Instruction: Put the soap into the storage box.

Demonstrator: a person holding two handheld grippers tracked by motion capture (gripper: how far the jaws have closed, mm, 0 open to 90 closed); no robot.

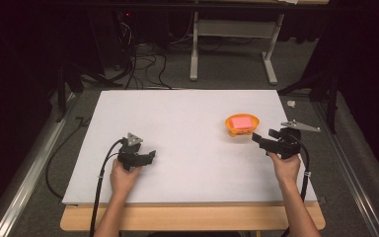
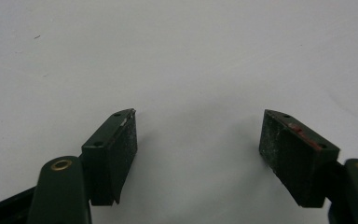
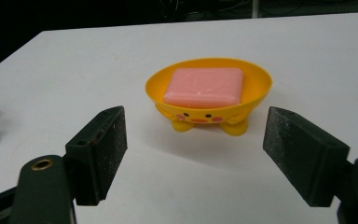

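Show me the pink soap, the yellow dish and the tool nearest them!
pink soap (image 3: 203, 87), right gripper view, middle of its top face.
yellow dish (image 3: 257, 95), right gripper view, its right wall.
right tool (image 1: 265, 138), high view, between its open jaw tips.

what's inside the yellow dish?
A pink soap bar lies flat in the yellow dish, filling most of the bowl. The dish floor beneath the bar is covered, so anything under it cannot be seen. The right gripper is open in front of it.
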